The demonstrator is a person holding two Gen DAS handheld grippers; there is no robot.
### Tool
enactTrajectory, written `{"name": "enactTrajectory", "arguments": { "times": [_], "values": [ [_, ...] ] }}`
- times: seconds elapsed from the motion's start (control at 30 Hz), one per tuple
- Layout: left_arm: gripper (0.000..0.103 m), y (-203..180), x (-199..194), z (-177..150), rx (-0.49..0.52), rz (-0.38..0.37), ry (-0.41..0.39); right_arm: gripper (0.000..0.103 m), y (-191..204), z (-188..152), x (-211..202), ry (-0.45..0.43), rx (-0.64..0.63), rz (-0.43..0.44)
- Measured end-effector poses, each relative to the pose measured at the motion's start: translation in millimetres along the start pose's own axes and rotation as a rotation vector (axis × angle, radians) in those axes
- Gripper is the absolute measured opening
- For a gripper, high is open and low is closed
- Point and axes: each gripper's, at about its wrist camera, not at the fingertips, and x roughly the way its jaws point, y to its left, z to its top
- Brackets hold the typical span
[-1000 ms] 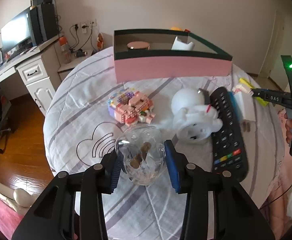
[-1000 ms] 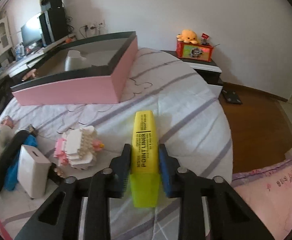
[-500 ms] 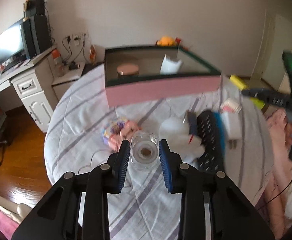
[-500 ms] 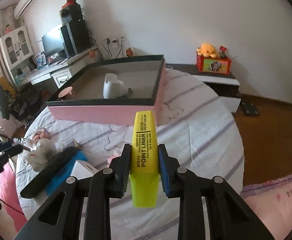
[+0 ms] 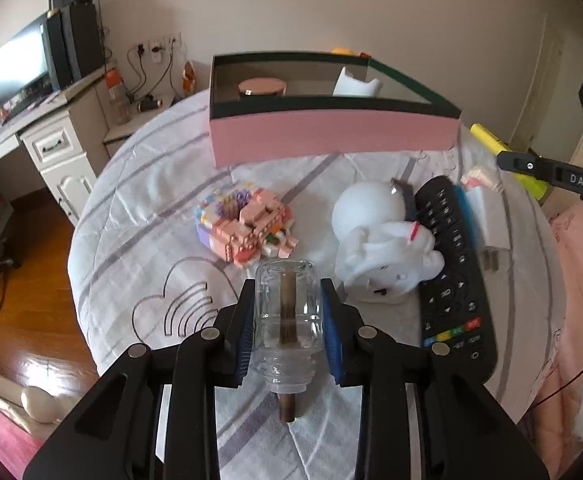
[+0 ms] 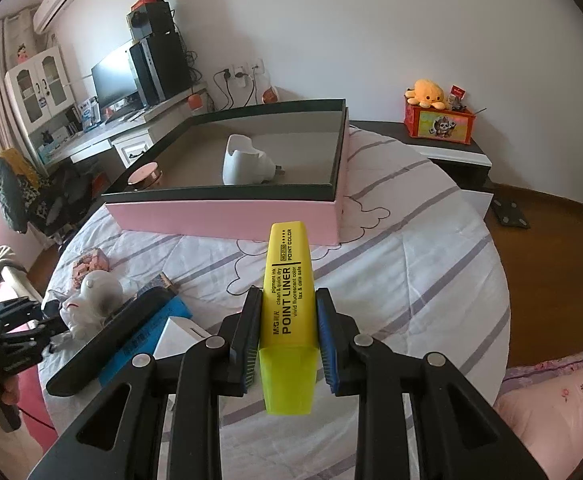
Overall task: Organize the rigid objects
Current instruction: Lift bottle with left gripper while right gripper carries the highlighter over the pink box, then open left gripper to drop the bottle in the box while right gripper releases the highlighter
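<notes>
Highlighter [image 6: 289, 292] sits clamped in my right tool [image 6: 288, 336], cap end toward me, held above the round surface [image 6: 403, 264] in front of the pink box [image 6: 227, 218]. My left tool [image 5: 288, 320] grips a clear glass bottle [image 5: 288, 312] with a brown stick inside — neck pointing back at the camera. Below it on the cloth lie a pink brick model [image 5: 247, 227], a white figurine [image 5: 383, 240] and a black remote [image 5: 453, 276] — figurine and remote touching. Inside the box I see a white holder [image 6: 245, 160] and a copper-lidded jar [image 6: 144, 173].

Monitor [image 5: 17, 66] on desk [image 5: 31, 128]; plush octopus [image 6: 429, 90].
</notes>
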Motion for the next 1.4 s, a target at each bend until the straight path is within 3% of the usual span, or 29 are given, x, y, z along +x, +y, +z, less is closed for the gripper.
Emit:
{"name": "enactTrajectory", "arguments": {
  "times": [0.23,0.53,0.77,0.97,1.23,1.4],
  "values": [
    [0.03,-1.1,-27.8,35.5,0.022,-0.026,-0.094,0.027,10.7,20.4,-8.3,-0.031,-0.033,0.009],
    [0.03,-19.9,-19.1,138.9,0.147,-0.027,-0.137,0.027,32.9,79.5,3.8,-0.059,-0.112,0.03],
    [0.03,-29.6,40.6,216.6,0.187,-0.028,-0.055,0.027,34.1,131.6,55.3,-0.009,-0.139,0.022],
    [0.03,-28.2,112.2,257.9,0.181,-0.022,0.064,0.027,13.4,157.3,113.4,0.079,-0.126,-0.004],
    [0.03,-21.8,181.8,268.3,0.174,0.003,0.184,0.027,0.5,166.3,170.8,0.194,-0.132,-0.038],
    [0.031,-16.7,198.4,262.9,0.16,0.031,0.21,0.027,-1.7,165.1,178.9,0.214,-0.133,-0.041]
  ]
}}
